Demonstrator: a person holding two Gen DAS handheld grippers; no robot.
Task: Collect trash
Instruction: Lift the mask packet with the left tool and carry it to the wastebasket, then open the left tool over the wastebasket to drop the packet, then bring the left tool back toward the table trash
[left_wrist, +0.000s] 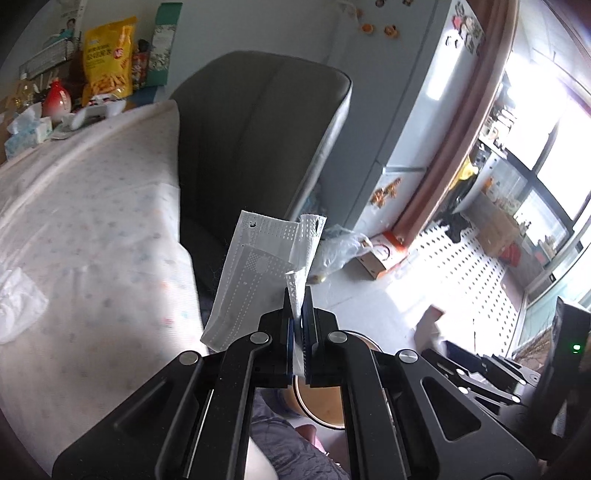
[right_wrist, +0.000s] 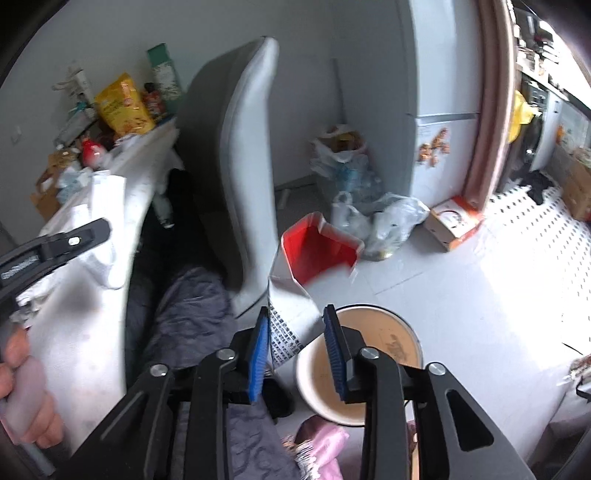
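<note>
My left gripper (left_wrist: 298, 295) is shut on a white face mask (left_wrist: 255, 273), which hangs in the air beside the table edge, above a round brown bin (left_wrist: 321, 402). My right gripper (right_wrist: 295, 317) is open, its blue pads (right_wrist: 258, 347) on either side of a torn red and silver carton (right_wrist: 303, 266) that is blurred and tilted over the bin (right_wrist: 369, 354). I cannot tell whether the pads touch the carton. The left gripper also shows at the left edge of the right wrist view (right_wrist: 55, 243).
A grey chair (left_wrist: 258, 129) stands against the cloth-covered table (left_wrist: 92, 221). A crumpled tissue (left_wrist: 18, 306) lies on the cloth. Snack bags and boxes (left_wrist: 107, 62) crowd the table's far end. Plastic bags (right_wrist: 376, 218) and a cardboard box (right_wrist: 454, 221) sit on the floor by the fridge (right_wrist: 436, 110).
</note>
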